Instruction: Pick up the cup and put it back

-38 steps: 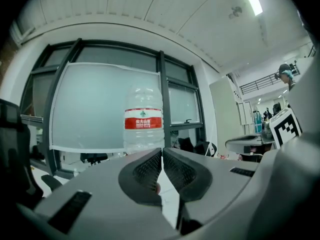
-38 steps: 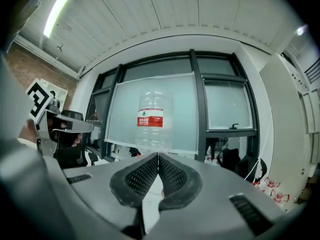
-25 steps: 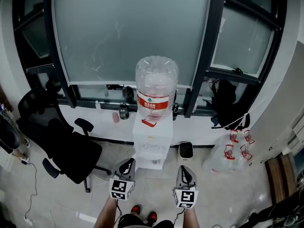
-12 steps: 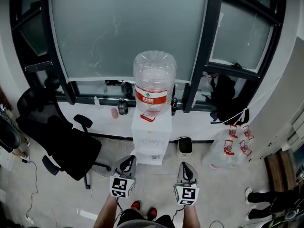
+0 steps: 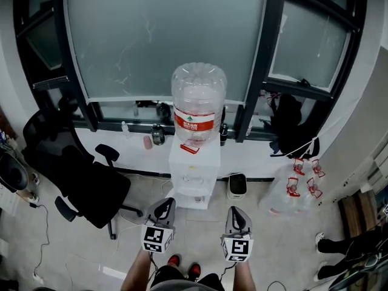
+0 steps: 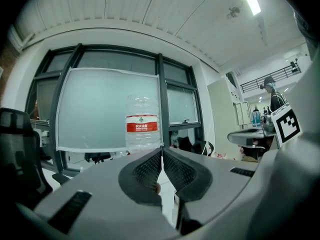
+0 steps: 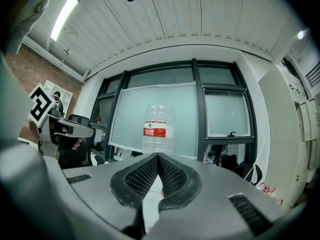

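We held the left gripper (image 5: 164, 204) and right gripper (image 5: 235, 211), jaws pressed together and empty, over the pale floor (image 5: 285, 244) facing the water dispenser (image 5: 195, 171) below the frosted window (image 5: 163, 35), unable to pick out the cup.

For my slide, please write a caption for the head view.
Both shut, the left gripper and right gripper face a water dispenser before the window.

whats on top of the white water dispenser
A large clear water bottle with a red label stands on the white water dispenser, with a small red-and-white item beside its base. The bottle's neck is covered where it meets the dispenser.
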